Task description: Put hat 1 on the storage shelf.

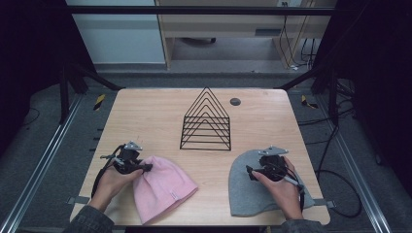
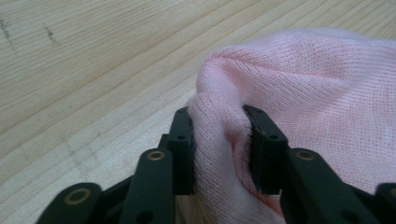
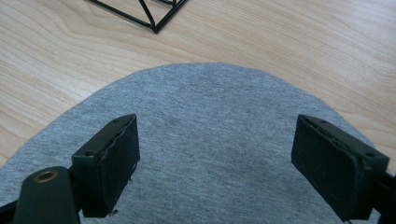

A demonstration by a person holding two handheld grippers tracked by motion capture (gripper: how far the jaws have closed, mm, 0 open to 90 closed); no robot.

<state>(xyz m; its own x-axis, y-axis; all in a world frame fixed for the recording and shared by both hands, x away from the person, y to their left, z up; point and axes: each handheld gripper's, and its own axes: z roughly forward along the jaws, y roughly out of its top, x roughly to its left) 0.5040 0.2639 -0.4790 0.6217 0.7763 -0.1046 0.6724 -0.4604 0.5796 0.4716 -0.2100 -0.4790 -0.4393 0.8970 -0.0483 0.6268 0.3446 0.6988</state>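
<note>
A pink knitted beanie (image 1: 163, 187) lies at the front left of the wooden table (image 1: 145, 111). My left gripper (image 1: 147, 168) is at its crown end, and in the left gripper view its jaws (image 2: 219, 135) pinch a raised fold of the pink beanie (image 2: 317, 93) between the pads. A grey beanie (image 1: 243, 191) lies flat at the front right. Over it hovers my right gripper (image 1: 250, 172), and in the right gripper view it (image 3: 215, 154) stands wide open above the grey beanie (image 3: 210, 140), with nothing between the pads.
A black wire rack (image 1: 206, 121) of triangular dividers stands mid-table behind both beanies; its corner (image 3: 144, 11) shows ahead of the right gripper. A small dark round cap (image 1: 235, 101) sits at the back of the table. Bare wood lies between the beanies.
</note>
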